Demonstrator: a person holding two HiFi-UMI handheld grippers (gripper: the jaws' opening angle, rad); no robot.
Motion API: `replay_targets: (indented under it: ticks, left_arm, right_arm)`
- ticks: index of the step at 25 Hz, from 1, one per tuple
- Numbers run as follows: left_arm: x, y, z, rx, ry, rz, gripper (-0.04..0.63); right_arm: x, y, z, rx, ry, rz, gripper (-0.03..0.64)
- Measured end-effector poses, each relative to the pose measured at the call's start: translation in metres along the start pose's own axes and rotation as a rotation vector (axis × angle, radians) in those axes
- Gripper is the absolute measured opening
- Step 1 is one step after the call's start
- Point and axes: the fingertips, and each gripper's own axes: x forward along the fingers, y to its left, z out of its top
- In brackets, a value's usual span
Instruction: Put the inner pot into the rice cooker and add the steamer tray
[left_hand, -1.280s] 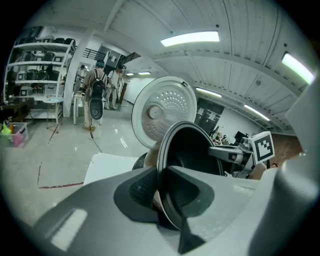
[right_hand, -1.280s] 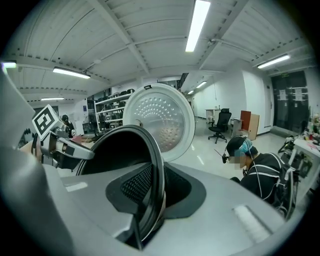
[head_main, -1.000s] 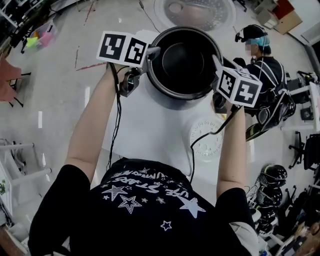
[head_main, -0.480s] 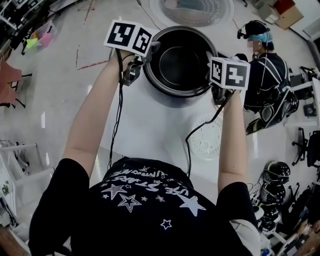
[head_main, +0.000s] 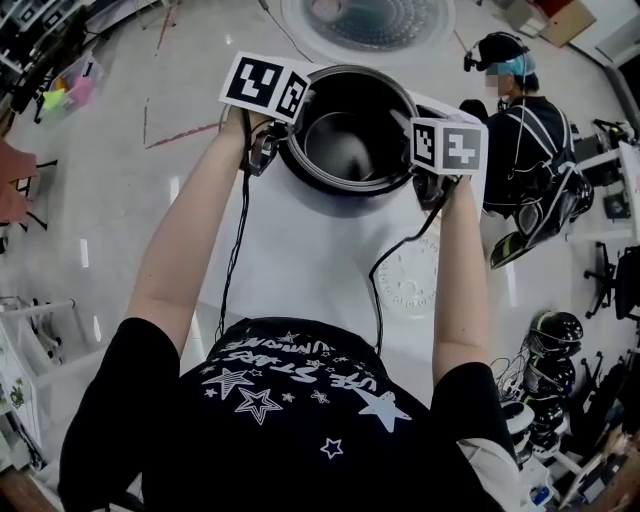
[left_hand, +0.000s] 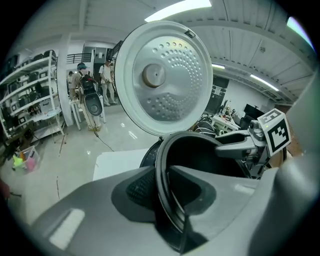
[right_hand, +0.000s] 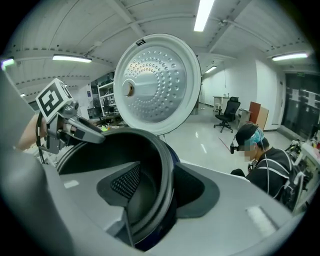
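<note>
Tongs: left gripper (head_main: 297, 104), right gripper (head_main: 415, 140) each pinch inner pot (head_main: 350, 140) rim | keep level; lower both sides together into rice cooker (left_hand: 165, 80)

Table (head_main: 300, 270): white, rectangular, on a glossy pale floor (head_main: 120, 200).
Far end: rice cooker (head_main: 375, 22), lid raised.
Right side: white steamer tray (head_main: 408, 280), lying flat.

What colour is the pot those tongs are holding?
The inner pot is black, slightly glossy inside; the head view shows it best.

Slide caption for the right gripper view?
Right gripper clamped on the inner pot rim, left gripper opposite, rice cooker lid open behind.
</note>
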Motion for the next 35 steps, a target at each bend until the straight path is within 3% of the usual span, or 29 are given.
replay_targets:
  ticks: [2,6,16,25,35]
  left_arm:
    - [0.002,-0.001,0.000,0.000,-0.016,-0.016,0.127]
    - [-0.009,-0.002,0.006,-0.021,-0.066,-0.041,0.227]
    - [-0.068,-0.012,-0.014,-0.001,-0.184,-0.100,0.241]
    - [-0.111,-0.034,-0.069,0.054,-0.205,-0.179,0.159]
    - [-0.104,-0.094,-0.145,0.146,-0.094,-0.319,0.050]
  right_arm:
    - [-0.003,0.002,0.001,0.000,-0.022,0.019,0.274]
    - [-0.022,0.003,0.000,0.057,-0.077,0.018,0.291]
    - [-0.084,0.026,-0.039,0.175,-0.111,-0.071,0.314]
    - [-0.141,0.064,-0.097,0.287,-0.079,-0.185,0.321]
    - [-0.211,0.079,-0.173,0.407,-0.078,-0.338,0.322]
